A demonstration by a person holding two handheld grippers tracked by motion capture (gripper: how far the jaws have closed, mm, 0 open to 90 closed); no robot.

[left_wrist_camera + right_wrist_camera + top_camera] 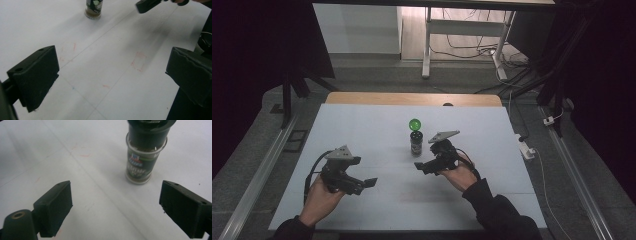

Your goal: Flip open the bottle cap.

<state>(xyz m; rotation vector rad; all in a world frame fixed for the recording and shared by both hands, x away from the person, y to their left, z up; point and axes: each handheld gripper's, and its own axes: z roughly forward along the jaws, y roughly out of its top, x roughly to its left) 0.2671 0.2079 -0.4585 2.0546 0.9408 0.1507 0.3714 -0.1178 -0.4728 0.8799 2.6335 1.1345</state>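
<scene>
I am looking down at the white tabletop (362, 130), where a small spice jar (416, 142) is standing upright near the middle with a green ball (415, 124) sitting on its top. My right gripper (421, 167) is hanging just in front of the jar, its jaws spread wide with nothing between them, and in the right gripper view the jar (142, 167) is standing clear beyond the pads, untouched. My left gripper (368, 183) is hovering well off to the left, jaws fully apart and empty over bare tabletop (105, 75). I am judging the balancing as done, since the ball is resting on the jar with neither gripper touching it; what is left, as I am reading it, is drawing both hands clear.
</scene>
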